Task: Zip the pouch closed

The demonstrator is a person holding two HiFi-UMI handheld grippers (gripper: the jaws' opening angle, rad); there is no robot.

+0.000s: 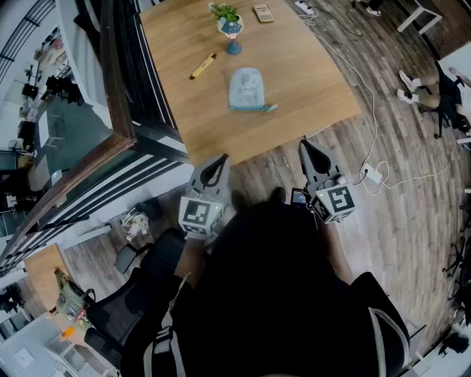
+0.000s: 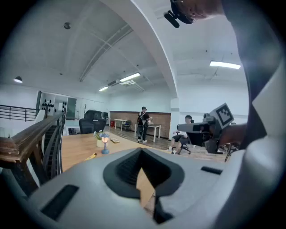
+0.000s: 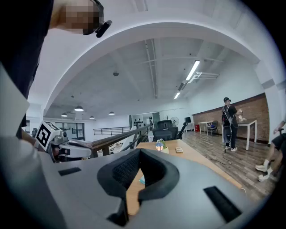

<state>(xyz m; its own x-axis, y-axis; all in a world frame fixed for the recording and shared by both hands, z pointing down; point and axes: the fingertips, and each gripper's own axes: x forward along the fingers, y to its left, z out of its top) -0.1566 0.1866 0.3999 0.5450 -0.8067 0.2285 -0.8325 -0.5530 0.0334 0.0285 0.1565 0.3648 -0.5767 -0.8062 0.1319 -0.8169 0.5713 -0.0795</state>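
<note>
Left gripper (image 1: pixel 220 160), right gripper (image 1: pixel 304 144) closed; light-blue pouch (image 1: pixel 246 88) flat on table (image 1: pixel 313 74).

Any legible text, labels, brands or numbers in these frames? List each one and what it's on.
No word or number can be read in any view.
Pouch: faint print on its face, too small to read.
Flat device: any marks on it are too small to read.
Cubes on the left gripper and right gripper: black-and-white square markers only, no letters.
</note>
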